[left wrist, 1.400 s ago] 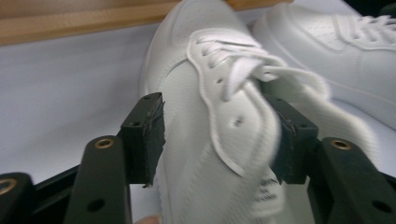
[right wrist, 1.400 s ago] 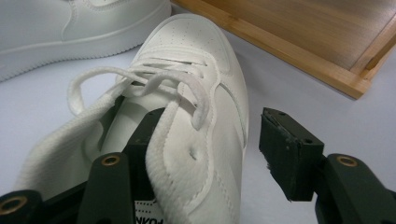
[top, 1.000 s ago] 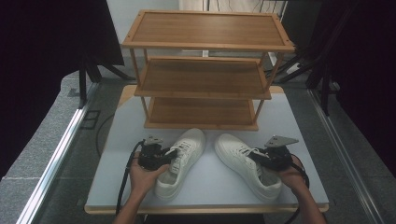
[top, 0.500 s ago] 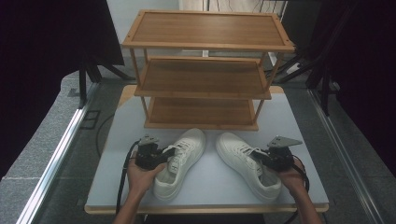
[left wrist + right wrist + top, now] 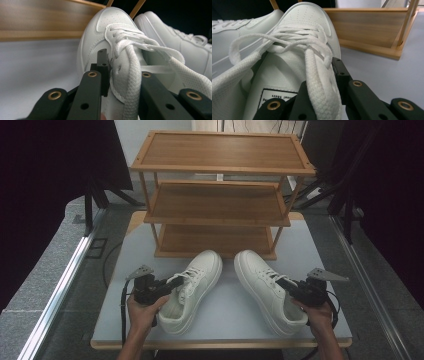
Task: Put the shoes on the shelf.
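High view: two white shoes on the table (image 5: pixel 220 322) in front of the rack (image 5: pixel 218 195), toes toward it. Left gripper (image 5: pixel 172 283) clamps the left shoe (image 5: pixel 195 287); right gripper (image 5: pixel 281 283) clamps the right shoe (image 5: pixel 267 287).

Left gripper view: jaws have just closed, pinching the shoe's side wall by the laces (image 5: pixel 132 62).

Right gripper view: jaws have just closed on the shoe's side wall; tongue label (image 5: pixel 278 96) visible.

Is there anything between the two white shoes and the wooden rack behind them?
Nothing visible. The left shoe and right shoe point their toes at the rack's bottom shelf, with bare table between.
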{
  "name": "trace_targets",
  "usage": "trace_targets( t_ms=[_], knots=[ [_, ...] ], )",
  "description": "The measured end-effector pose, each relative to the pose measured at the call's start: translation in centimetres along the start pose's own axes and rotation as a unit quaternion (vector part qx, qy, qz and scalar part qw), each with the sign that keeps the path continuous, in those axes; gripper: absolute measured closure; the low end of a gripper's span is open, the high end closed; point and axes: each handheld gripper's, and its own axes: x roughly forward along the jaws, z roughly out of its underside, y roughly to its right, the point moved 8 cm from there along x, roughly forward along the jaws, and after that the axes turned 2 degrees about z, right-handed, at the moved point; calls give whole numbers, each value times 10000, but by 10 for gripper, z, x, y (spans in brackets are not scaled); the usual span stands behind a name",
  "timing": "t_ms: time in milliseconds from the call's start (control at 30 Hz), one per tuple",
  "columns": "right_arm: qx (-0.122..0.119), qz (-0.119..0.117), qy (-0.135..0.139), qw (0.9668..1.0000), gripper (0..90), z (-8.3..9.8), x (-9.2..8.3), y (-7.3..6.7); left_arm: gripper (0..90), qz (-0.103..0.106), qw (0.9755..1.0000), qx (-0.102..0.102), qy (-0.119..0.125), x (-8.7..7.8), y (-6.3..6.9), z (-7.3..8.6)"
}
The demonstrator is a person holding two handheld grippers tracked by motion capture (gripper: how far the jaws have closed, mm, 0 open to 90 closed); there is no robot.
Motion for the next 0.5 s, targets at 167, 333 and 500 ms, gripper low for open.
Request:
trace_targets(
  t_ms=[167,333,500],
  knots=[
    [224,-27,194,9996,838,-1,-7,2,802,125,9996,-10,245,-13,7,-10],
    [247,-9,258,9994,837,-1,-13,3,801,183,9990,-37,398,-23,12,-16],
    [335,-15,345,9988,837,-4,-15,2,801,245,9986,-64,461,-26,14,-18]
  ],
)
